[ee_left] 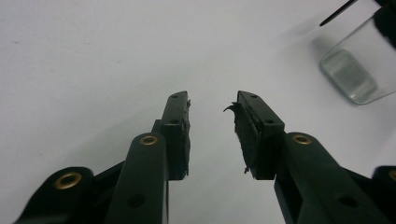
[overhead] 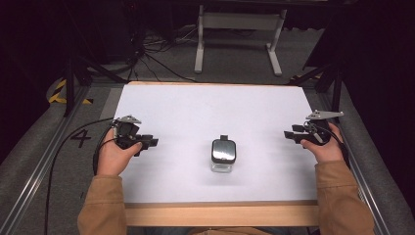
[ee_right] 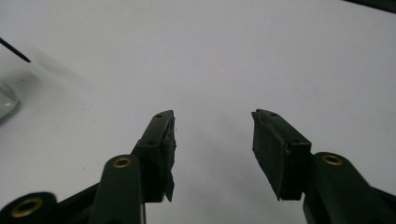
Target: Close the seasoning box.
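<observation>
A small clear jar point(overhead: 223, 155) with a dark lid stands upright on the white bench point(overhead: 205, 105), midway between the left and right edges and nearer the front edge than the back. Nothing touches it. A short dark tab sticks out behind the lid; what it is cannot be told.

The left hand-held gripper point(overhead: 150, 142) hangs near the left edge, its tips aimed across the bench toward the jar but well apart from it. In the left gripper view its jaws stand partly apart with only bare white surface between them, and the jar point(ee_left: 355, 70) sits off at the upper right, so nothing is held. One rubber pad point(ee_left: 243, 128) looks frayed at its edge.

The right hand-held gripper point(overhead: 289, 134) hangs near the right edge, also pointing inward, level with the jar and well apart from it. In the right gripper view its jaws are spread wide over the bare bench, and only a sliver of the jar point(ee_right: 5, 105) shows at the far left.

Judging from this layout, the jar is set down centrally so that either side can reach it, and both hands are parked out at the sides with jaws apart, leaving it free.
</observation>
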Tool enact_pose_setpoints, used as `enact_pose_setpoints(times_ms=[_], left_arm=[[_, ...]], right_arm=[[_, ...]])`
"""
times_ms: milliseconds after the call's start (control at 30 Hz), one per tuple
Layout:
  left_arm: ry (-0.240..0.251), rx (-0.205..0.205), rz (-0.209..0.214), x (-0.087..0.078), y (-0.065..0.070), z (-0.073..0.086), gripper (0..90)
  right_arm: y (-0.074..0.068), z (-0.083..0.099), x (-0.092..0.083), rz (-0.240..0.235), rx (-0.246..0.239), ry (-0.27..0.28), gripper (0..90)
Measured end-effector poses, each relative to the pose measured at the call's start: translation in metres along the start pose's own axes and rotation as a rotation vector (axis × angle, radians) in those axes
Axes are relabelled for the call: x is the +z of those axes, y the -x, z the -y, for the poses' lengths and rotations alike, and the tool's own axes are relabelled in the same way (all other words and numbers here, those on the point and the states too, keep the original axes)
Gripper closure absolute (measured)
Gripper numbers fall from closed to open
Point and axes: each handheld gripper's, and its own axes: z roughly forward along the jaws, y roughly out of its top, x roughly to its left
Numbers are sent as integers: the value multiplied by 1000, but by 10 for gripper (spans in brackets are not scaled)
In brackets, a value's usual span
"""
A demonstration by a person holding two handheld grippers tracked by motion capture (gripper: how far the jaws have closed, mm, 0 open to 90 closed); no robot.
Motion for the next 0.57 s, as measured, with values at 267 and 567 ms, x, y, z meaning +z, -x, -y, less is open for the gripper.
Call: enact_pose_setpoints(times_ms=[267, 567], left_arm=[[-39, -8, -55, 20, -15, 10, 575], [-37, 5, -36, 30, -15, 12, 503]], right_arm=[[19, 22, 22, 50, 48, -74, 484], [18, 31, 36, 52, 19, -90, 473]])
